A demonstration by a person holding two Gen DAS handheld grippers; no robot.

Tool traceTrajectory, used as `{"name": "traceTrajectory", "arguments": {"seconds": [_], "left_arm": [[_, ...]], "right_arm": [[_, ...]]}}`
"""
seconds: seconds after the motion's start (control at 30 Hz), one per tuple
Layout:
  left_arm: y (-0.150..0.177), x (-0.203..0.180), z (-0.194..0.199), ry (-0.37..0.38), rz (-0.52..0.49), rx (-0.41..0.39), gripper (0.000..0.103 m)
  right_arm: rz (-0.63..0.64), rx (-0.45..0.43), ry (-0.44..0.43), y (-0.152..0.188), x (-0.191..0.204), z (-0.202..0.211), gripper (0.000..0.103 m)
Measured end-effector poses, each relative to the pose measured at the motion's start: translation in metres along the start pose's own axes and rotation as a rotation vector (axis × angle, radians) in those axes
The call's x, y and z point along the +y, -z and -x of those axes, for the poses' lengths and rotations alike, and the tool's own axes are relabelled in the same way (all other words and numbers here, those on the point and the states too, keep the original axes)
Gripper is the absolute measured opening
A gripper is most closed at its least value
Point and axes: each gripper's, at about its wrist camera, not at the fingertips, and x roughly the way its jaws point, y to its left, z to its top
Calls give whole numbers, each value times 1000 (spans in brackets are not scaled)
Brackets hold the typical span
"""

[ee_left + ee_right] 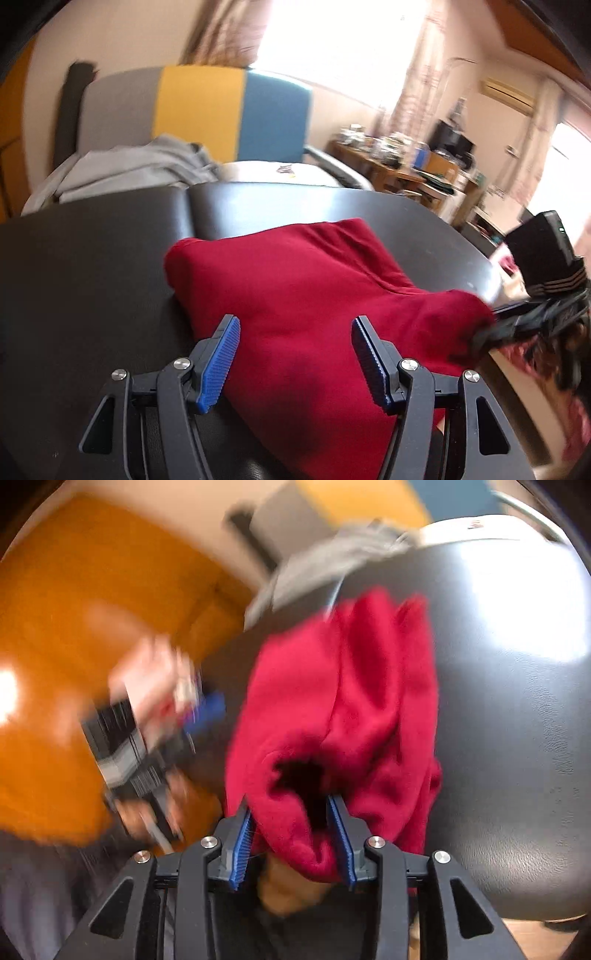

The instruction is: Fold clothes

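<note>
Fingers of the left gripper stand wide apart, blue pads facing each other, just above a red garment lying bunched on the dark worktop; none of the cloth is caught between them. At the right edge of this left wrist view the right gripper meets the garment's far corner, though blur hides how it holds it. Beyond the worktop lies a heap of grey clothing in front of a chair back striped grey, yellow and blue, with a cluttered wooden desk under a bright window.

Seen from the right wrist, the right gripper has its blue-padded fingers closed on a thick fold of the red garment, which trails away from the grip onto the glossy dark worktop. The left gripper appears to the left as a heavy blur, well clear of the cloth from this angle. Grey clothing sits past the worktop's far edge, and an orange wooden surface fills the left of the frame.
</note>
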Motion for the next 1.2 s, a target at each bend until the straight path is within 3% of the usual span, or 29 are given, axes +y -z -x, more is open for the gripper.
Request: {"name": "traceTrajectory", "arguments": {"seconds": [0.13,0.2,0.37,0.43,0.5,0.73,0.9,1.07,1.2], "left_arm": [[2,-12,-25,63,-76,76,63],[7,-22,-40,37,-144,105,64],[8,-28,-50,12,-226,105,66],[7,-26,-52,14,-211,111,66],[6,-27,-53,4,-212,115,67],[11,-35,-52,-18,-219,128,74],[15,-40,-51,-25,-235,116,79],[20,-38,-51,-37,-255,114,80],[16,-37,-35,-15,-230,72,80]], "right_arm": [[-36,103,133,22,-11,11,38],[-56,153,200,33,-16,16,39],[-139,-114,158,24,-26,70,39],[-155,-222,138,4,-32,71,39],[-173,-276,120,-20,-42,57,39],[-209,-283,127,-85,-60,-11,39],[-138,-251,202,-83,-47,-22,38],[-49,-217,306,-83,-29,-31,16],[91,-214,409,-94,11,-26,11]]}}
